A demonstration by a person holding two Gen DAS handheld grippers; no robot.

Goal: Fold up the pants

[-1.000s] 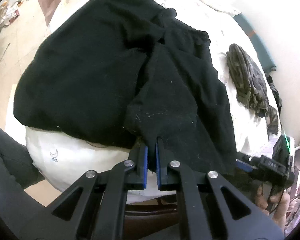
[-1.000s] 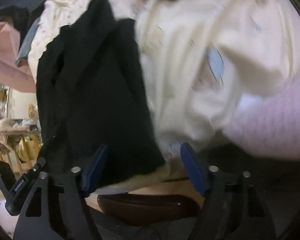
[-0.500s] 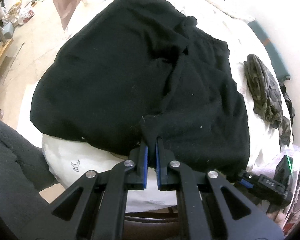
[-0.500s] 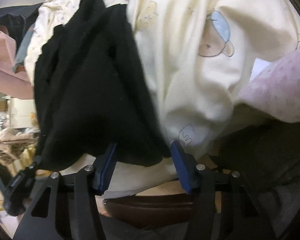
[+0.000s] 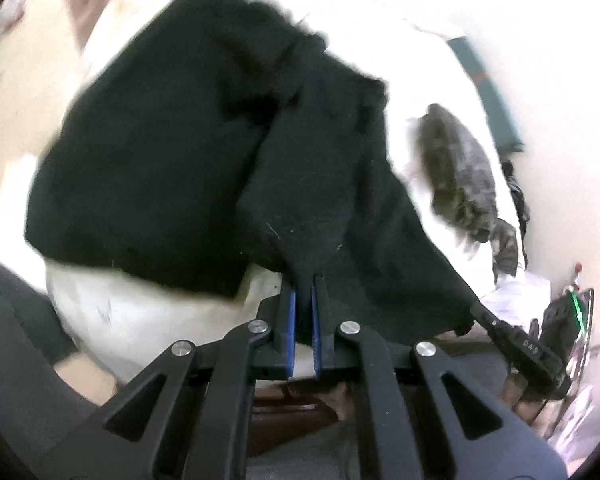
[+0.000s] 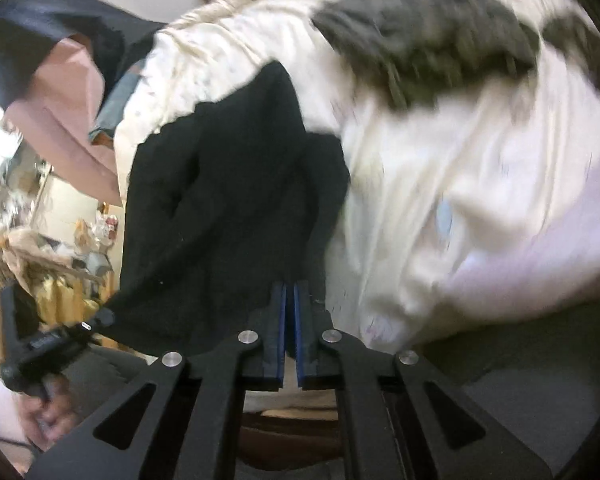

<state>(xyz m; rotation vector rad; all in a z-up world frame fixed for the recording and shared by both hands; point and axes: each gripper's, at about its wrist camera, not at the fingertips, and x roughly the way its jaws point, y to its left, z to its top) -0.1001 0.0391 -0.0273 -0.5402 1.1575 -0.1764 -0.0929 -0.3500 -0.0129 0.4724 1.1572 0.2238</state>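
- The pants point(image 5: 172, 152), black and soft, lie spread on the bed point(image 5: 420, 60), near edge lifted off it.
- Limp, light cloth: it will sag and drape between holds, so the hem corners look the best places to pinch.
- Left claw point(image 5: 304, 280) is clamped on the near hem.
- Right claw point(image 6: 290, 288) is clamped on the hem's other corner.
- Both claws tilt steeply down toward the bed; a camouflage garment point(image 5: 456, 168) lies beside the pants.

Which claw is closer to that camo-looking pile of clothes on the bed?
Right. The right claw pinches the black pants with the camo pile straight beyond it; the left claw grips the pants' other corner, farther off.
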